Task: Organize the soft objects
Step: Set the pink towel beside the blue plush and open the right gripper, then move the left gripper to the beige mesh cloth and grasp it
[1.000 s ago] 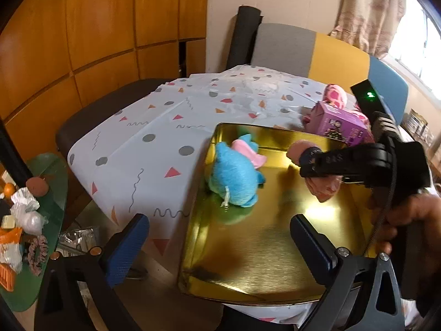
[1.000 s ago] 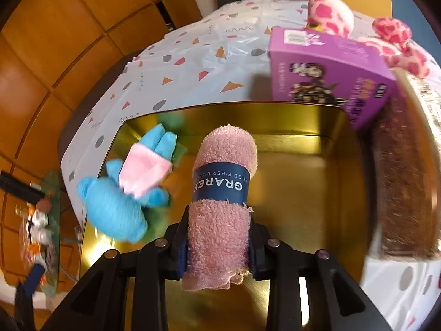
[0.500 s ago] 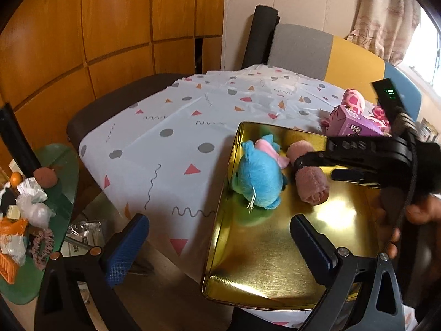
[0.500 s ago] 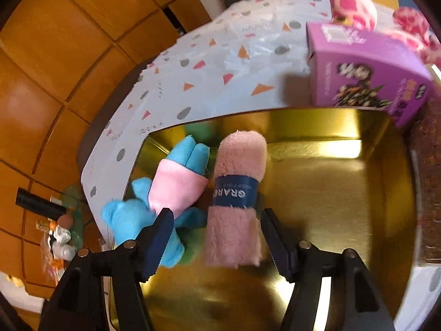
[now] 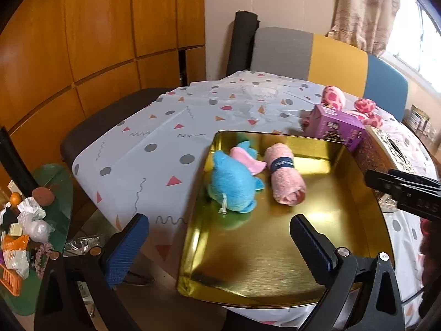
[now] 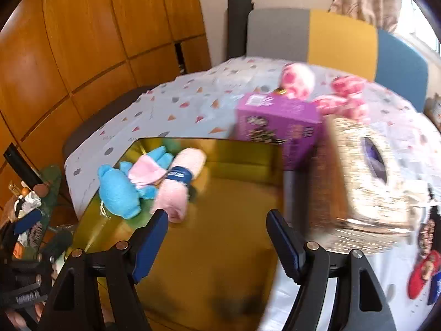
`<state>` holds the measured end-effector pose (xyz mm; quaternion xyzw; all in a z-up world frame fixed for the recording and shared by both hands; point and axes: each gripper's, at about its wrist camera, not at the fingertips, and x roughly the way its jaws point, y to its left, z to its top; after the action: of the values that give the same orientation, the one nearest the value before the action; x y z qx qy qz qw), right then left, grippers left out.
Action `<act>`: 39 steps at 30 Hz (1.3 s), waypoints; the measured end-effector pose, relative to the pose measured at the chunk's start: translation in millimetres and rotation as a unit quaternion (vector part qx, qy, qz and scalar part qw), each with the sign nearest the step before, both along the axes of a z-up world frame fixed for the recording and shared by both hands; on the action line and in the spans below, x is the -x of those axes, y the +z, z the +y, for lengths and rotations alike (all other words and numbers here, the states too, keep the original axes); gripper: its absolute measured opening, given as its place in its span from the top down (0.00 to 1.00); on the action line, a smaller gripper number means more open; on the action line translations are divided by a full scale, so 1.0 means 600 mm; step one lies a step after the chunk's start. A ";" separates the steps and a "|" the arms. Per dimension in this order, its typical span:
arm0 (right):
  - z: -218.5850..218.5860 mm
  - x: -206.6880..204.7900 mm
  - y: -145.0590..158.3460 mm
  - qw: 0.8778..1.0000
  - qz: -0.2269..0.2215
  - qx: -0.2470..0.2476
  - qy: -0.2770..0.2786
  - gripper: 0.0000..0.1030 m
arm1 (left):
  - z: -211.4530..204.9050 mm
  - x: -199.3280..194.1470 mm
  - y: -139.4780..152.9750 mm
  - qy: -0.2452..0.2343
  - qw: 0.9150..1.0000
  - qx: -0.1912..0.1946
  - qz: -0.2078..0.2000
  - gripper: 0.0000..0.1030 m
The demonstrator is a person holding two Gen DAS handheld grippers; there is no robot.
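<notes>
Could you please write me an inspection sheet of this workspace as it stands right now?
Surface: table under white patterned tablecloth; shiny gold metal tray at its near edge.
Job's things: rolled pink towel with dark blue band and blue plush toy lie side by side in the tray; pink spotted plush toy on the cloth beyond.
Clutter: purple cardboard box, glittery box.
Grippers: left gripper and right gripper open, empty.
Cables: nothing seen.
Surroundings: wooden wall panels, multicoloured chair.

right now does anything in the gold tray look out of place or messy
Nothing stands out. The blue plush and rolled pink towel lie side by side, touching, in the gold tray. The towel's band is in place. Both grippers are open and empty.
</notes>
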<state>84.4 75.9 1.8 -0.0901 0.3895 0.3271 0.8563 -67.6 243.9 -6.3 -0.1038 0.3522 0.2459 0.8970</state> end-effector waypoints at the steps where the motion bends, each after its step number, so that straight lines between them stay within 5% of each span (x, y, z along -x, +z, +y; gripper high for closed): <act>1: -0.015 0.002 0.004 1.000 -0.006 -0.001 -0.004 0.27 | -0.004 -0.002 0.001 -0.004 1.000 0.000 0.000 0.00; 17: -0.232 -0.020 0.035 0.992 -0.044 -0.006 -0.122 0.22 | -0.087 -0.030 0.008 -0.072 0.997 -0.015 0.002 0.00; 28: -0.377 -0.071 0.025 0.974 -0.033 -0.008 -0.226 0.22 | -0.128 -0.047 0.002 -0.113 0.993 -0.018 0.009 0.00; 33: -0.481 -0.107 0.005 0.947 -0.020 -0.013 -0.320 0.22 | -0.152 -0.059 0.006 -0.141 0.990 -0.012 0.003 0.00; 39: -0.602 -0.126 -0.026 0.893 0.053 -0.088 -0.439 0.22 | -0.194 -0.080 0.013 -0.181 0.983 -0.020 -0.002 0.00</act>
<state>160.3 -285.6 -13.8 0.1833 0.4036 -0.0450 0.8953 -19.3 127.4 1.2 -0.0212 0.3587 0.0863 0.9292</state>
